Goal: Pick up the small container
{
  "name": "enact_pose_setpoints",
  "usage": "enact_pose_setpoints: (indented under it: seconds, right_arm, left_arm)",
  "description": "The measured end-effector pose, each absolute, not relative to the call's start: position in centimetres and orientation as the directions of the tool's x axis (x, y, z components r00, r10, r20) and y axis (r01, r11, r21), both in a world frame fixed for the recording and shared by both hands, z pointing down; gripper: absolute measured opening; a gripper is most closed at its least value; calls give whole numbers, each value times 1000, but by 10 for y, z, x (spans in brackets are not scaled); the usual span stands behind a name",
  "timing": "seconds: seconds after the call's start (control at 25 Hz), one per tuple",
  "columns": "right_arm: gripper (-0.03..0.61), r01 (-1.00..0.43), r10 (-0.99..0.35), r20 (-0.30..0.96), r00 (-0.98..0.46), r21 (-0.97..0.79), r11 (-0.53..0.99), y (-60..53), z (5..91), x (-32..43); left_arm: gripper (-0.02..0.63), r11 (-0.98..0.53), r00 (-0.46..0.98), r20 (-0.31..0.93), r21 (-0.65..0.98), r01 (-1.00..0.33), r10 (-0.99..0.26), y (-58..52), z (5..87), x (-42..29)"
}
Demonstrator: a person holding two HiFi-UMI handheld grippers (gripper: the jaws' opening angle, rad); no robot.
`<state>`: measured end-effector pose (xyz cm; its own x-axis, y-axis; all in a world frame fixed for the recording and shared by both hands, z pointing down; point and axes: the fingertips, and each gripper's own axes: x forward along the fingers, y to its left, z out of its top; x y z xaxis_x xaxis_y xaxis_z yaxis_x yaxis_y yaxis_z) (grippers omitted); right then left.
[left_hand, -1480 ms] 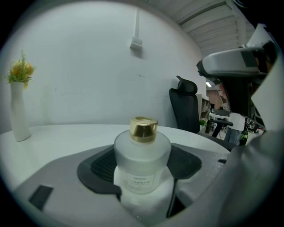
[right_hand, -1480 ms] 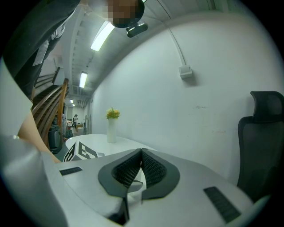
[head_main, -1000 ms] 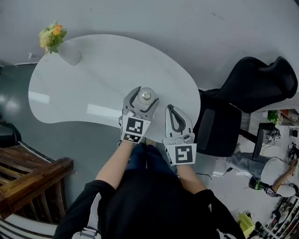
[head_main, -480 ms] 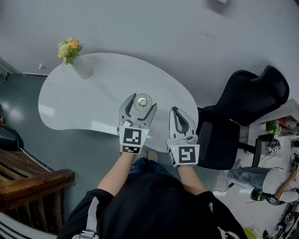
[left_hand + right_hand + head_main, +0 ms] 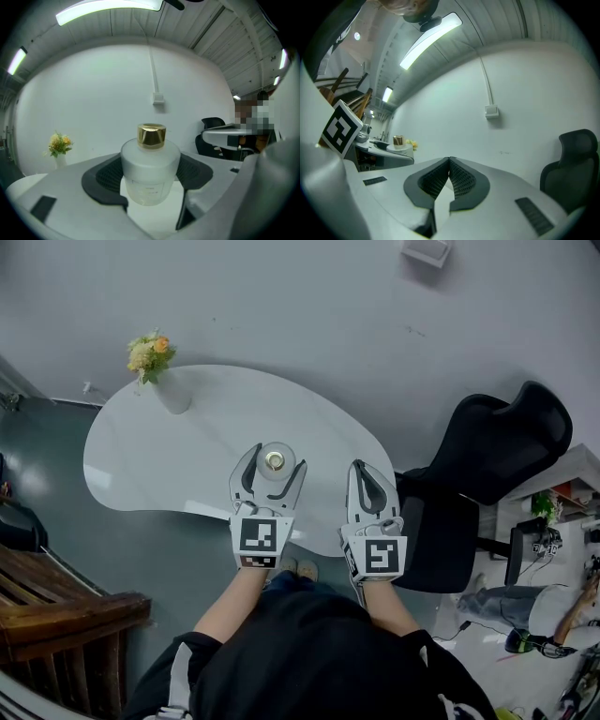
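Since a second ago, both grippers have slid lower in the head view and the white table [image 5: 141, 456] looks smaller and farther right, while the left gripper [image 5: 273, 472] stays wrapped round the small container [image 5: 150, 173]. We see both bare forearms [image 5: 230, 601] reaching forward from black sleeves, side by side, with the marker cubes [image 5: 258, 538] turned up to the camera. The left gripper's jaws stand part open, and their dark pads [image 5: 105, 176] press on either side of the container, which is upright between them. The right gripper [image 5: 364, 470], just beside it at 3 o'clock, holds nothing; its own view shows its jaws closed tip to tip. We make out a squat, round-shouldered bottle of frosted white with a short gold cap [image 5: 151, 135] and a faint label low on its front, too small to read. It sits over the table near the 6 o'clock edge; whether it rests on the top or is lifted clear we cannot tell. A vase [image 5: 173, 395] of flowers stands at the table's 10 o'clock end, and a black chair [image 5: 487, 456] sits off the table at 3 o'clock.
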<state>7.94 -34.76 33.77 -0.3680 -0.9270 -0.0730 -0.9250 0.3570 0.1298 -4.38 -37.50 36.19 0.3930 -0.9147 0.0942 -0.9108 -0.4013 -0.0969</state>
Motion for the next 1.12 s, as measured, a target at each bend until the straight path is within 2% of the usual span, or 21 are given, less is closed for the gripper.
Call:
enact_pose_setpoints:
  seconds: [1.12]
  right_arm:
    - [21, -921, -924, -32, -382, 95, 378, -342, 350, 75]
  left_arm:
    - [334, -410, 402, 94, -89, -908, -911, -367, 359, -44]
